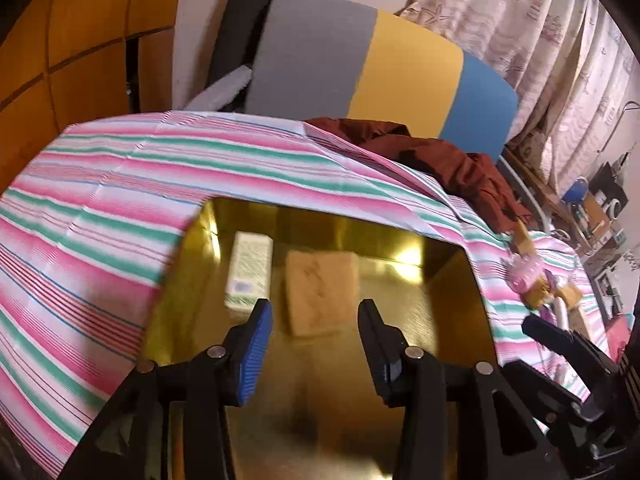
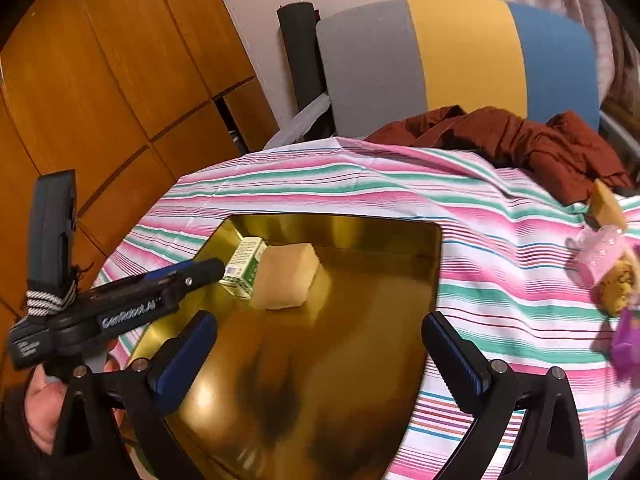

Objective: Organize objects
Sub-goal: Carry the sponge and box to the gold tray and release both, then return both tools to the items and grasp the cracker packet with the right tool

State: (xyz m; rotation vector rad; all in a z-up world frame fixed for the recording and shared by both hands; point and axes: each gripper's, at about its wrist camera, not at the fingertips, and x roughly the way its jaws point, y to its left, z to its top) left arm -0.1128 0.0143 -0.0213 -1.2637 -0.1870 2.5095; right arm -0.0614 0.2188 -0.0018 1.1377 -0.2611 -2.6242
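A gold tray (image 2: 384, 236) sits on a table draped in a pink, green and white striped cloth (image 2: 320, 184), already holding two of the objects being organized: a small green-and-white carton (image 2: 242, 266) at the far left of the tray and a tan sponge-like block (image 2: 286, 276) touching it on the right. The left gripper (image 1: 316, 344) hovers over the tray, its jaws partly apart with nothing pressed between them; the block lies beyond its tips. The right gripper (image 2: 320, 356) stands spread wide and empty above the tray's near half. Still waiting on the cloth at the far right are another tan block (image 2: 608, 204), a clear pink item (image 2: 600, 252), a brownish lump (image 2: 618, 288) and a purple piece (image 2: 626, 344). By this view, the sorting looks less than half finished.
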